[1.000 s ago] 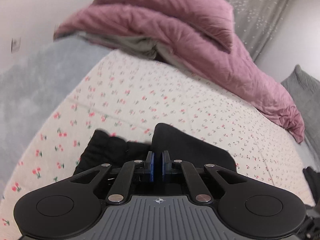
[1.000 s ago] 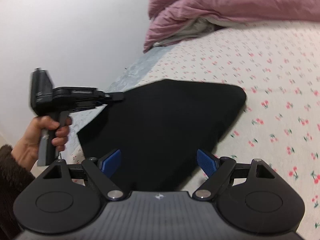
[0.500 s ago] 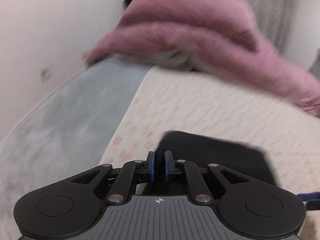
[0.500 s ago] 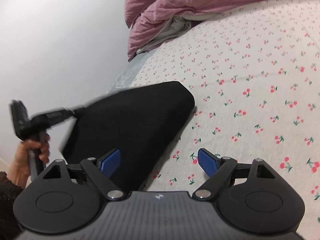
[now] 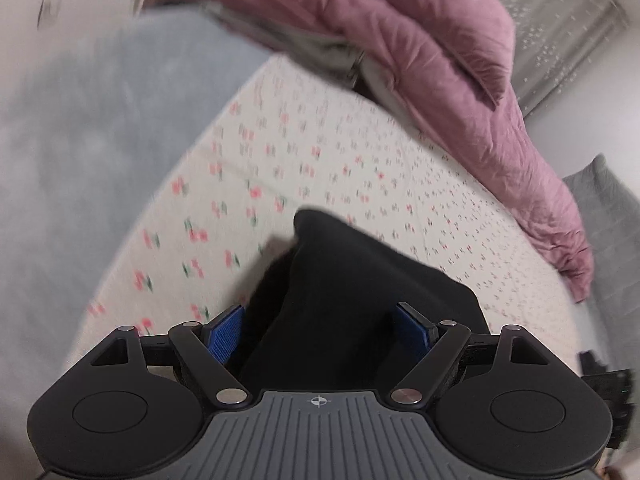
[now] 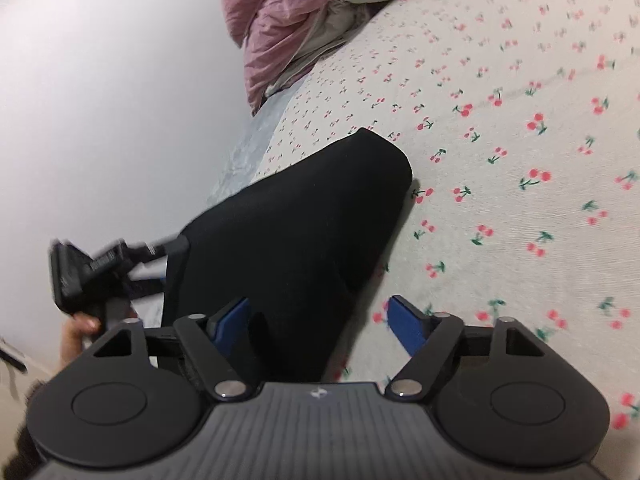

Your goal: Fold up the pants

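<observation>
Folded black pants lying on a bed whose sheet is cream with a small cherry print. In the left wrist view the garment sits near the bed's edge, one rounded corner pointing away from the camera; a second layer of dark cloth shows at its left side, though blur makes the fold lines hard to read. The left gripper has its blue fingers spread wide and opening, with pants cloth lying between them; the pads stand clear of the cloth on both sides.

In the right wrist view the pants run from the camera toward the far side of the bed. The right gripper has its fingers apart and closing; the left finger lies over the black cloth, the right finger over bare sheet, just beside the garment's edge, and neither is seen pressing on the fabric. At the left of this view the other gripper, blurred, reaches the pants' near corner, carried by a hand.

A rumpled pink quilt is heaped at the far end of the bed, well apart from the pants. A grey blanket lies beside the sheet.
</observation>
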Demonstrator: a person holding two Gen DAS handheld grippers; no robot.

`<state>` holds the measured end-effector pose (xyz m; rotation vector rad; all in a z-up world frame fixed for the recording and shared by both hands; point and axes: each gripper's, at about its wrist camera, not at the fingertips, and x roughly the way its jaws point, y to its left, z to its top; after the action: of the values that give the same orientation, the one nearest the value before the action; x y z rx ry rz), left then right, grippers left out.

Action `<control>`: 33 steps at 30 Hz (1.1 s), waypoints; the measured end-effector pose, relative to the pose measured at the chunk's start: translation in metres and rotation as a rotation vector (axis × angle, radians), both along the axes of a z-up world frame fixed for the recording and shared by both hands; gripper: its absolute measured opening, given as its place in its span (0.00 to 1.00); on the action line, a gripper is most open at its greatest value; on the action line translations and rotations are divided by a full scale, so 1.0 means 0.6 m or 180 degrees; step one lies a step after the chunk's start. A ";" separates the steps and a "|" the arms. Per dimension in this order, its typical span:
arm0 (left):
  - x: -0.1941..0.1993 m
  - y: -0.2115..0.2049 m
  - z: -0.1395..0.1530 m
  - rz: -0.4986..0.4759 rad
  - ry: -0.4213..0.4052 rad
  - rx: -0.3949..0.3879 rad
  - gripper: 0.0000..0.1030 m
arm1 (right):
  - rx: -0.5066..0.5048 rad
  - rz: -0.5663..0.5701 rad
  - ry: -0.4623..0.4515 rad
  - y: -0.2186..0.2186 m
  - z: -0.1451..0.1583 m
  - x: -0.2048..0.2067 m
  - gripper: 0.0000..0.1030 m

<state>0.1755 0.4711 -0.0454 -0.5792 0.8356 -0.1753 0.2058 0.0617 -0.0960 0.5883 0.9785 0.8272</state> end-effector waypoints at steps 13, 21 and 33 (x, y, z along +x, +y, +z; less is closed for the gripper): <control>-0.039 0.006 -0.085 0.0293 -0.0516 -0.1177 0.34 | 0.0519 -0.0371 -0.0131 0.011 -0.009 0.003 0.22; -0.019 -0.147 -0.068 -0.0047 -0.0522 -0.1358 0.28 | 0.0423 -0.0495 -0.0491 -0.115 0.075 -0.030 0.21; 0.035 -0.469 -0.065 -0.0861 -0.0471 -0.1355 0.27 | 0.0244 -0.1090 -0.0211 -0.454 0.085 -0.057 0.21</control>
<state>0.1966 0.1897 -0.0845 -0.8386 0.7327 -0.6468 0.1715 -0.2107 -0.0447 0.7651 0.7605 0.5763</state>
